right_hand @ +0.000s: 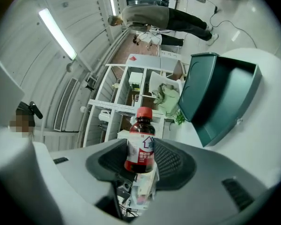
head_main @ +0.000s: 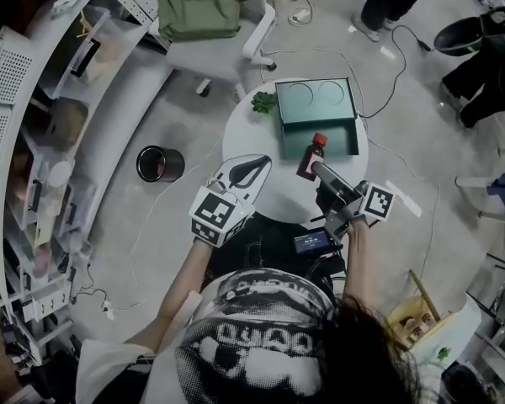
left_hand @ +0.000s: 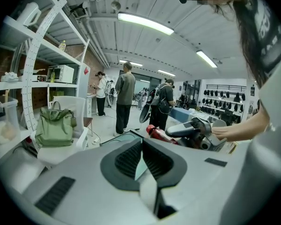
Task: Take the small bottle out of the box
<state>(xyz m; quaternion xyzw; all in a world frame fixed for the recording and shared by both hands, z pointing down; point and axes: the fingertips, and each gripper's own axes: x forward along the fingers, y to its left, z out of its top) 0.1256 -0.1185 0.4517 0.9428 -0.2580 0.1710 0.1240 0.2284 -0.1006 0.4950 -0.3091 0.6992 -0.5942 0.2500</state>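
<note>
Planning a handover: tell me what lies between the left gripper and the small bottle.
Only bare white table, as the head view shows. Nothing stands between the left gripper and the small bottle clamped in the right gripper.

I see the left gripper (head_main: 263, 162), over the near edge of the round table (head_main: 244, 129), shelled in pale grey with black ribbed pads (left_hand: 129, 159) and a cube of black-and-white square markers (head_main: 216, 215). The right gripper (head_main: 314, 168), at the table's near right, is darker, with its own marker cube (head_main: 377, 201) and a small blue-lit panel (head_main: 311, 241). The shirt (head_main: 261, 335) is black with a white print.
</note>
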